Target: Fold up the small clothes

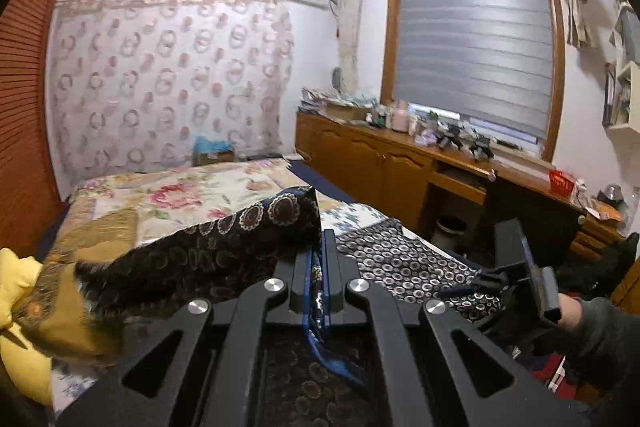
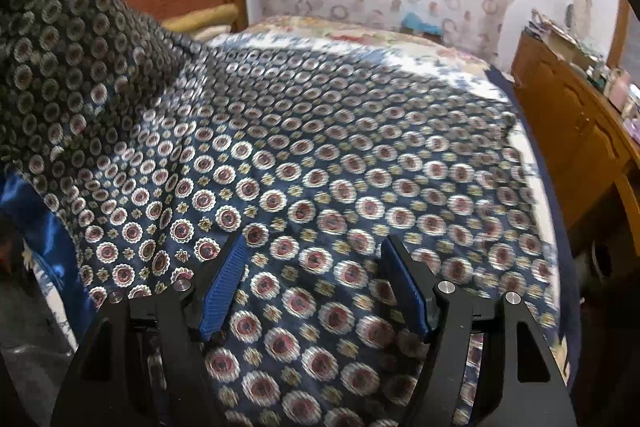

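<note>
A dark blue cloth (image 2: 320, 155) printed with round medallions lies spread on the bed. My left gripper (image 1: 320, 259) is shut on an edge of this cloth (image 1: 256, 227) and holds it lifted above the bed, so the cloth drapes down to the left. My right gripper (image 2: 316, 267) is open, its blue pads (image 2: 224, 291) just above the flat part of the cloth, holding nothing. It also shows in the left wrist view (image 1: 516, 279) low at the right, over the cloth. The raised part of the cloth rises at the left of the right wrist view (image 2: 72, 39).
The bed has a floral cover (image 1: 192, 191). A yellow pillow (image 1: 20, 307) lies at its left. A wooden cabinet and desk (image 1: 400, 163) with many small items runs along the right under the window. A small bin (image 1: 450, 227) stands below the desk.
</note>
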Tool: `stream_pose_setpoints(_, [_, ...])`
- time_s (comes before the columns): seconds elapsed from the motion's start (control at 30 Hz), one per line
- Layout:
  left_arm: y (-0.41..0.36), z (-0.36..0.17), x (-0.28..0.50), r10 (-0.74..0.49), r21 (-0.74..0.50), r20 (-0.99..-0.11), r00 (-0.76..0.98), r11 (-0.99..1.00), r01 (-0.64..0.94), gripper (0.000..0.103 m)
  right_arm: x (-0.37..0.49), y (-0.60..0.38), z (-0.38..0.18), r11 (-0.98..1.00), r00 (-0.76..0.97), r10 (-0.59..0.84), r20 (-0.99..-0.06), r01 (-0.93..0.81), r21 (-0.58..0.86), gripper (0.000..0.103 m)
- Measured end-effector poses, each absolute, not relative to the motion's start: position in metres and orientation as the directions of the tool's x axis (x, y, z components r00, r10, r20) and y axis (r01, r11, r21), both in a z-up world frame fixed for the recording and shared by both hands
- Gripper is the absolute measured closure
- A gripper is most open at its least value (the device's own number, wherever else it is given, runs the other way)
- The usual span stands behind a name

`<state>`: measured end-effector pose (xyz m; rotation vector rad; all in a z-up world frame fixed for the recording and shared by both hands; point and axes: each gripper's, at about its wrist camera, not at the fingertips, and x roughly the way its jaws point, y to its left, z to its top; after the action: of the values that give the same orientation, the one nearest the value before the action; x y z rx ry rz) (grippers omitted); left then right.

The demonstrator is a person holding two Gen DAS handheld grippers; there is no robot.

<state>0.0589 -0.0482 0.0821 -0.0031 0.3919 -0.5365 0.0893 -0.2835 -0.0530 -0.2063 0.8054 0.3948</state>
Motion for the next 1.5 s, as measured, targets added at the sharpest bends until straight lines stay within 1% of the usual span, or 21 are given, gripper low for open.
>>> stream_pose_setpoints(0.1, [-0.074, 0.083, 0.069, -0.534, -0.097, -0.390, 0.750, 0.834, 0.544, 0.102, 0.081, -0.299, -0.043, 0.920, 0.649, 0.259, -0.715, -0.392, -0.023, 0.031])
stream_pose_setpoints(0.27, [-0.104, 0.088, 0.074, -0.581, -0.095, -0.412, 0.702, 0.793, 0.601, 0.102, 0.072, -0.326, -0.027, 0.939, 0.688, 0.231, -0.688, -0.342, -0.026, 0.031])
stream_pose_setpoints(0.37, [-0.119, 0.082, 0.078, -0.579, -0.091, -0.459, 0.674, 0.785, 0.613, 0.101, 0.070, -0.336, -0.022, 0.948, 0.700, 0.219, -0.680, -0.317, -0.020, 0.031])
stream_pose_setpoints(0.4, [-0.123, 0.078, 0.077, -0.584, -0.088, -0.477, 0.657, 0.776, 0.625, 0.099, 0.070, -0.339, -0.021, 0.950, 0.702, 0.215, -0.679, -0.311, -0.022, 0.031])
stream_pose_setpoints(0.47, [-0.125, 0.074, 0.075, -0.592, -0.095, -0.490, 0.640, 0.766, 0.636, 0.090, 0.070, -0.341, -0.021, 0.951, 0.704, 0.211, -0.678, -0.308, -0.023, 0.031])
stream_pose_setpoints(0.53, [-0.128, 0.070, 0.075, -0.590, -0.101, -0.507, 0.628, 0.764, 0.637, 0.067, 0.071, -0.340, -0.022, 0.952, 0.704, 0.211, -0.678, -0.306, -0.022, 0.031])
stream_pose_setpoints(0.6, [-0.124, 0.068, 0.074, -0.587, -0.110, -0.515, 0.624, 0.768, 0.631, 0.065, 0.071, -0.339, -0.022, 0.950, 0.704, 0.216, -0.676, -0.311, -0.020, 0.031])
stream_pose_setpoints(0.73, [-0.114, 0.065, 0.072, -0.567, -0.107, -0.519, 0.639, 0.785, 0.610, 0.057, 0.076, -0.332, -0.019, 0.946, 0.705, 0.230, -0.671, -0.324, -0.015, 0.031])
stream_pose_setpoints(0.8, [-0.103, 0.061, 0.069, -0.552, -0.111, -0.519, 0.653, 0.801, 0.589, 0.054, 0.078, -0.326, -0.018, 0.942, 0.703, 0.242, -0.669, -0.336, -0.012, 0.031])
stream_pose_setpoints(1.0, [-0.067, 0.047, 0.071, -0.498, -0.126, -0.532, 0.685, 0.846, 0.518, 0.053, 0.087, -0.303, -0.020, 0.920, 0.675, 0.283, -0.681, -0.393, -0.007, 0.031])
stream_pose_setpoints(1.17, [-0.042, 0.036, 0.073, -0.421, -0.096, -0.544, 0.725, 0.890, 0.445, 0.053, 0.094, -0.275, -0.031, 0.888, 0.631, 0.319, -0.707, -0.460, -0.010, 0.031])
stream_pose_setpoints(1.3, [-0.027, 0.031, 0.075, -0.392, -0.103, -0.549, 0.738, 0.908, 0.405, 0.053, 0.102, -0.259, -0.040, 0.861, 0.594, 0.336, -0.731, -0.508, -0.017, 0.032])
stream_pose_setpoints(1.33, [-0.024, 0.030, 0.075, -0.385, -0.105, -0.549, 0.742, 0.912, 0.396, 0.053, 0.105, -0.256, -0.042, 0.856, 0.585, 0.339, -0.737, -0.516, -0.016, 0.032])
stream_pose_setpoints(1.4, [-0.021, 0.027, 0.075, -0.380, -0.110, -0.550, 0.744, 0.916, 0.386, 0.053, 0.111, -0.251, -0.048, 0.848, 0.567, 0.336, -0.752, -0.529, -0.020, 0.038])
stream_pose_setpoints(1.47, [-0.018, 0.023, 0.075, -0.376, -0.116, -0.552, 0.744, 0.919, 0.377, 0.053, 0.117, -0.249, -0.055, 0.847, 0.554, 0.322, -0.768, -0.531, -0.029, 0.040])
stream_pose_setpoints(1.5, [-0.018, 0.021, 0.074, -0.374, -0.118, -0.553, 0.745, 0.920, 0.374, 0.053, 0.120, -0.248, -0.058, 0.846, 0.546, 0.317, -0.775, -0.532, -0.029, 0.044])
